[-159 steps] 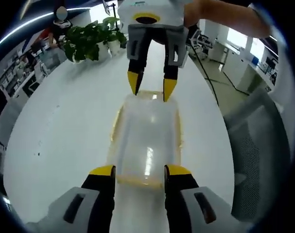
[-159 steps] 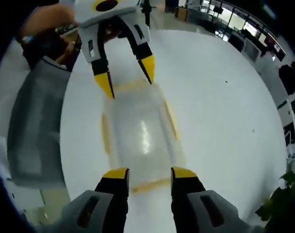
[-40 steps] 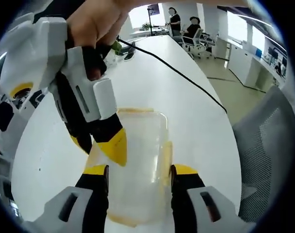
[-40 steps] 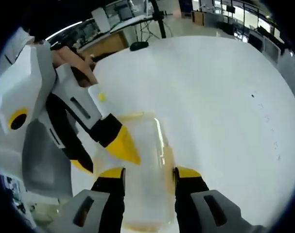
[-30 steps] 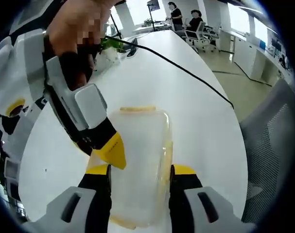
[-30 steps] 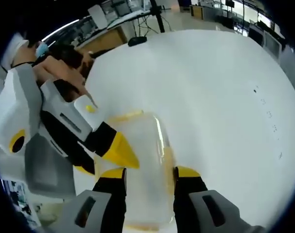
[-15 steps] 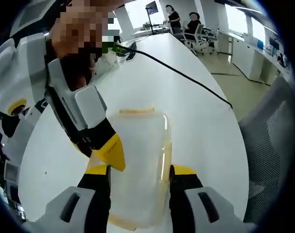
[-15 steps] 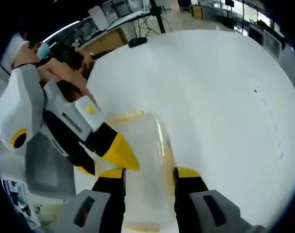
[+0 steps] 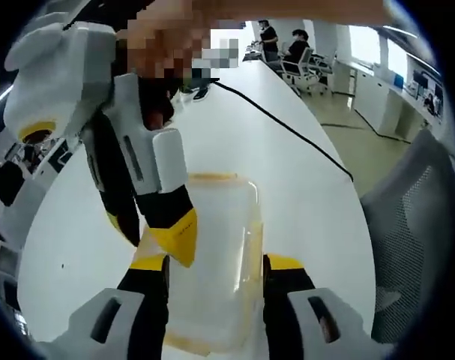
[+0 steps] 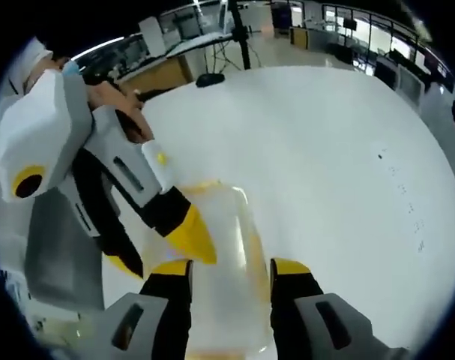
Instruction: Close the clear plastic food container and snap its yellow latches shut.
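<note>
Both open, the left gripper (image 9: 214, 264) and right gripper (image 10: 224, 270) straddle a lidded clear container (image 9: 216, 262) with yellow latches (image 9: 251, 244) on a white table (image 9: 302, 180).

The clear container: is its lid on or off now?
On. The lid lies flat over the clear container on the white table. Whether its yellow latches are snapped, I cannot tell.

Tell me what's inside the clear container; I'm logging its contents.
Through the clear container only the white table shows; it looks empty. The other tool's yellow tip covers part of it there.
</note>
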`<state>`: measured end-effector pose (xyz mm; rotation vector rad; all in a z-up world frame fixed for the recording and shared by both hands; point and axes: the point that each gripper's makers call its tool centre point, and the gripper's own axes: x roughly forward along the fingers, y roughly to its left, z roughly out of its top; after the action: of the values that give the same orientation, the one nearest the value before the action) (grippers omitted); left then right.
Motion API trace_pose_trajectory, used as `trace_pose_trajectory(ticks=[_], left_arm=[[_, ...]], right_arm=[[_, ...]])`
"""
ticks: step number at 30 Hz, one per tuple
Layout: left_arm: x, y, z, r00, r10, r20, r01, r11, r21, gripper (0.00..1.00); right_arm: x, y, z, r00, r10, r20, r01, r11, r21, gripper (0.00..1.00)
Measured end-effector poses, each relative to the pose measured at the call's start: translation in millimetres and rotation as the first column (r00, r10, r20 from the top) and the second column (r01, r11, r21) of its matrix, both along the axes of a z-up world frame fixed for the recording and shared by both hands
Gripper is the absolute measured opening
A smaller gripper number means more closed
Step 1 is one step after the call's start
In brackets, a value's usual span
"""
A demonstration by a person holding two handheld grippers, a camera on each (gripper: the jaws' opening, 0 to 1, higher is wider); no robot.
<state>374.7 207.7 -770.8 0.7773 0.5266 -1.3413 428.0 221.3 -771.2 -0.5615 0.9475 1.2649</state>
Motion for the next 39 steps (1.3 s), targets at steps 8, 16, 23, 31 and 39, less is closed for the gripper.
trace_pose_trajectory(ticks=[8, 16, 23, 31, 39], left_arm=[[0.2, 5.8, 1.9, 0.999, -0.043, 0.008, 0.043, 0.999, 0.004, 0.66], [11.2, 15.8, -8.4, 0.998, -0.062, 0.007, 0.061, 0.997, 0.042, 0.77], [21.0, 22.9, -14.2, 0.998, -0.059, 0.004, 0.058, 0.996, 0.063, 0.8], [24.8, 26.7, -19.7, 0.997, -0.073, 0.002, 0.073, 0.994, 0.083, 0.82], [26.4, 30.4, -27.3, 0.996, -0.09, 0.005, 0.089, 0.99, 0.108, 0.82]], right_arm=[[-5.3, -14.6, 0.3, 0.999, -0.007, 0.05, 0.007, 1.0, 0.0, 0.51], [-19.0, -28.2, -1.0, 0.998, -0.024, 0.058, 0.024, 1.0, -0.004, 0.63], [-28.1, -37.6, -0.9, 0.996, -0.034, 0.077, 0.035, 0.999, -0.017, 0.65], [-24.6, -44.5, 2.8, 0.988, -0.038, 0.149, 0.043, 0.999, -0.028, 0.74], [-38.5, -51.0, -5.6, 0.986, -0.003, 0.169, 0.013, 0.998, -0.059, 0.74]])
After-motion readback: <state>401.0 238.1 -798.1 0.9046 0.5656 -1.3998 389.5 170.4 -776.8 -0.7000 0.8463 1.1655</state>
